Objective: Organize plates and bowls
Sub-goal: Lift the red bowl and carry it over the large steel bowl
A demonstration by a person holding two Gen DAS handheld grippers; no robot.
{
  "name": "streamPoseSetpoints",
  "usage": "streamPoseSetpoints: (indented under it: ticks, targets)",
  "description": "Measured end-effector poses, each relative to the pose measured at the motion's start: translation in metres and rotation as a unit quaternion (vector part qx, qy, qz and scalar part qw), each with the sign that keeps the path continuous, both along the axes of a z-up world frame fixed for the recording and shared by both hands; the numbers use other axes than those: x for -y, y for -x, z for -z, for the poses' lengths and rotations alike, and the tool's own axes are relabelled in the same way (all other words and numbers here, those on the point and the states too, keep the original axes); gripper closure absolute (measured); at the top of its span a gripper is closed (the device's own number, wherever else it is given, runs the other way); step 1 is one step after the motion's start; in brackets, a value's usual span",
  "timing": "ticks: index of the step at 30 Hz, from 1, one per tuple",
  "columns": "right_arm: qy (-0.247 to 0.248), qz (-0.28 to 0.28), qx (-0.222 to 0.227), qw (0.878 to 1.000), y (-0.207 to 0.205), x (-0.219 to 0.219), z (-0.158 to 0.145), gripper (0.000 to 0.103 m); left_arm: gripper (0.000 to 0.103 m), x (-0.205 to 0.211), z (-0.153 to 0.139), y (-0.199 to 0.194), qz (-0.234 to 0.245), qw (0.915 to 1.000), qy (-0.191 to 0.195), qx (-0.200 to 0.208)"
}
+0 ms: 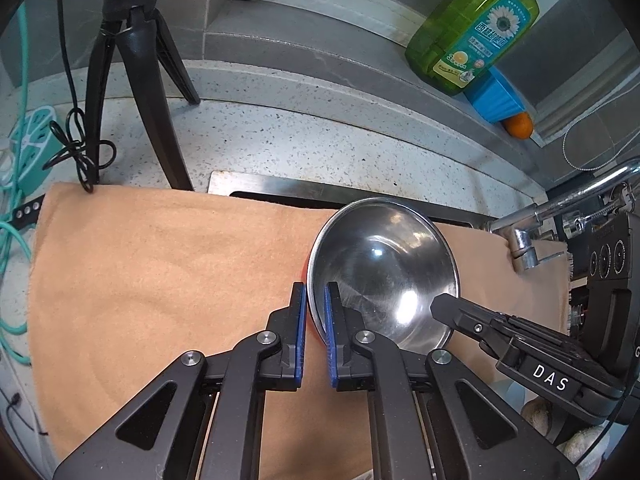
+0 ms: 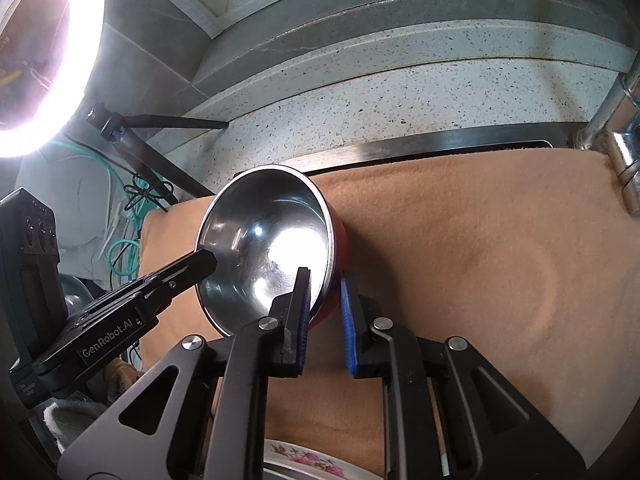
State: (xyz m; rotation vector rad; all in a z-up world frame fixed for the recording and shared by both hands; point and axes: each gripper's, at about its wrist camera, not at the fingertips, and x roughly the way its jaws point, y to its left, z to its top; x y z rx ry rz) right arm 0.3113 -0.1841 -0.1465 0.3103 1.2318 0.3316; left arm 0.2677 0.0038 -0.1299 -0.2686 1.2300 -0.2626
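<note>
Blue pads on my left gripper sit closest to the lens, pinching the near rim of the steel bowl, one finger outside the wall and one inside. My right gripper straddles the opposite side of the same rim, its inner pad against the polished inside and its outer pad beside the red outer wall; I judge it gripped, though a sliver of gap at the outer pad leaves me unsure. Beyond both sets of fingertips the bowl rests tilted on the tan cloth, and past it runs the speckled counter. For this step I'd keep both wrists level with each other and lift straight, since the slick rim could slide through the pads if one side leads. Below my right fingers a floral plate is cut off by the frame edge, so I can't say how much of it lies there. Glare on the bowl's inside hides its floor, and whether its base touches the cloth is hard to make out.
</note>
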Motion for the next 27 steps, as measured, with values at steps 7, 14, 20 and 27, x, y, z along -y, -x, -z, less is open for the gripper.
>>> streamPoseSetpoints:
  ticks: [7, 14, 20, 27]
  targets:
    - [-0.011, -0.009, 0.007, 1.000, 0.011, -0.003, -0.015, 0.089, 0.096, -0.009, -0.014, 0.018, -0.003, 0.9999, 0.010, 0.011]
    - [-0.021, -0.034, 0.026, 0.999, 0.036, -0.012, -0.035, 0.089, 0.096, -0.024, -0.032, 0.044, -0.014, 0.9992, 0.022, 0.030]
    - [-0.030, -0.050, 0.039, 0.998, 0.063, -0.022, -0.047, 0.089, 0.096, -0.036, -0.050, 0.077, -0.023, 0.9982, 0.017, 0.052]
    - [-0.039, -0.076, 0.044, 0.995, 0.096, -0.036, -0.056, 0.089, 0.096, -0.053, -0.062, 0.114, -0.036, 0.9973, 0.021, 0.060]
